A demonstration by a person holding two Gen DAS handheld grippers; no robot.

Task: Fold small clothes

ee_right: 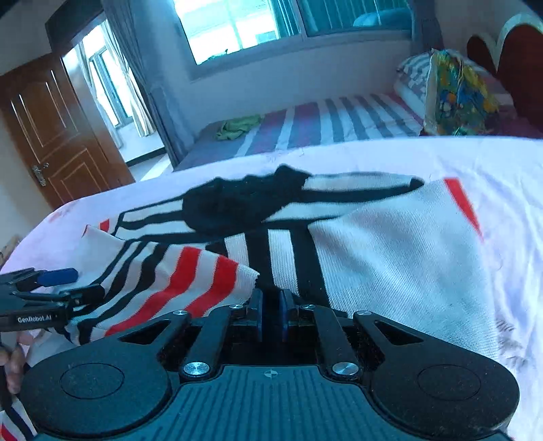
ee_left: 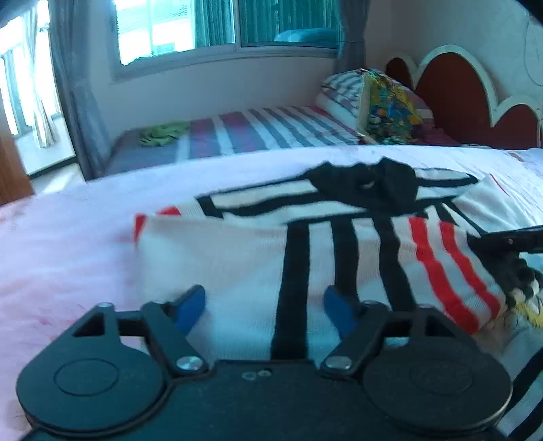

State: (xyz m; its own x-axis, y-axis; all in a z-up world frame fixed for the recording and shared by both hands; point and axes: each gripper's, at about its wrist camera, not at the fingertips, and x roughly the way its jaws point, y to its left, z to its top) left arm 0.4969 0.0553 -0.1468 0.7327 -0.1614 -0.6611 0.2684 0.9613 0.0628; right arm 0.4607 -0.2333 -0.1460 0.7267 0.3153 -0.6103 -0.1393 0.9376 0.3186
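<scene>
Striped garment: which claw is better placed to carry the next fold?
Probably the right claw: its fingers look closed on the striped garment at its near edge. The left claw is open, holding nothing.

A striped bed is lying under the window, with a green cloth sitting on it and a colourful pillow leaning near the red headboard. A wooden door is standing open.

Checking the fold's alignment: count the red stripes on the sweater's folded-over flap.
2: side by side on the sweater flap, outer red stripe, inner red stripe, near the left gripper. Others may be hidden.
</scene>
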